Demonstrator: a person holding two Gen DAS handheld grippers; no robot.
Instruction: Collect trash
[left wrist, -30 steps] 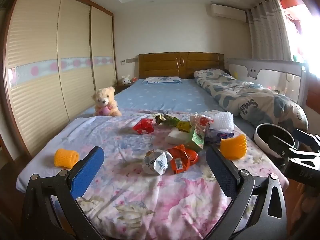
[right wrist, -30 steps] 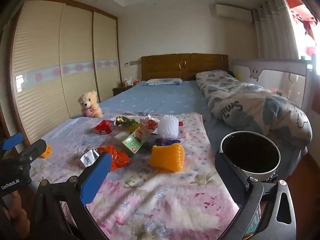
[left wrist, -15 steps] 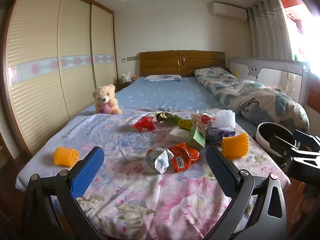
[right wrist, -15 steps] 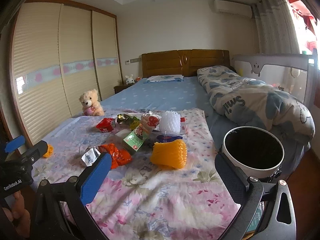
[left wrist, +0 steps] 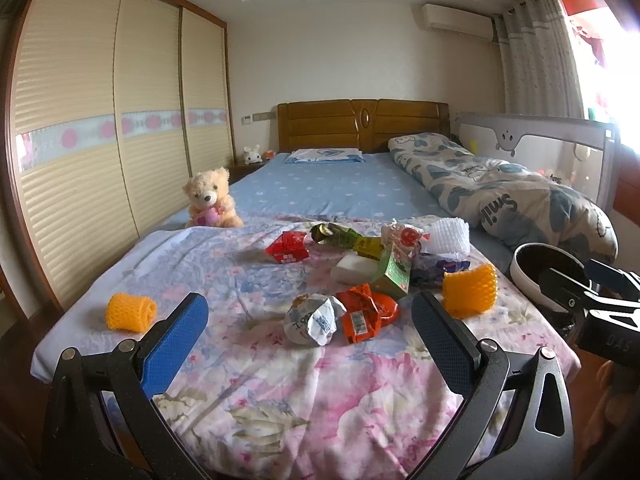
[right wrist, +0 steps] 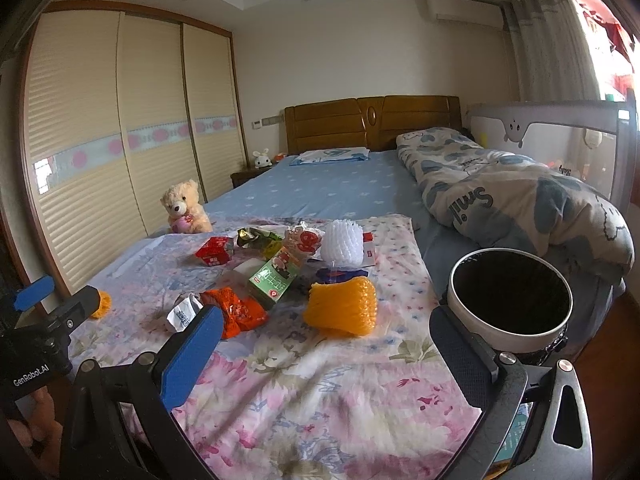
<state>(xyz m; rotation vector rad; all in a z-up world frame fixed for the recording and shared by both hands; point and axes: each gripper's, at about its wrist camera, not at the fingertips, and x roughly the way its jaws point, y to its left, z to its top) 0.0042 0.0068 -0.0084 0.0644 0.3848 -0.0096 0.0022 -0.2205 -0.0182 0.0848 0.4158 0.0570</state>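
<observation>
Both views nearer, wrappers [left wrist: 362,314] ahead of left claw [left wrist: 308,322]

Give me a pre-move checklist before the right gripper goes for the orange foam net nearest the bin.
1. Right gripper open and holding nothing: ok.
2. Left gripper open and holding nothing: ok.
3. Orange foam net in plain view ahead of the right fingers, nothing lying on it: ok.
4. Bin upright, mouth open, beside the bed's right edge: ok.
5. Left gripper away from the net, off to the left in the right wrist view: ok.
6. Room left inside the bin: cannot tell, the inside is dark.
</observation>
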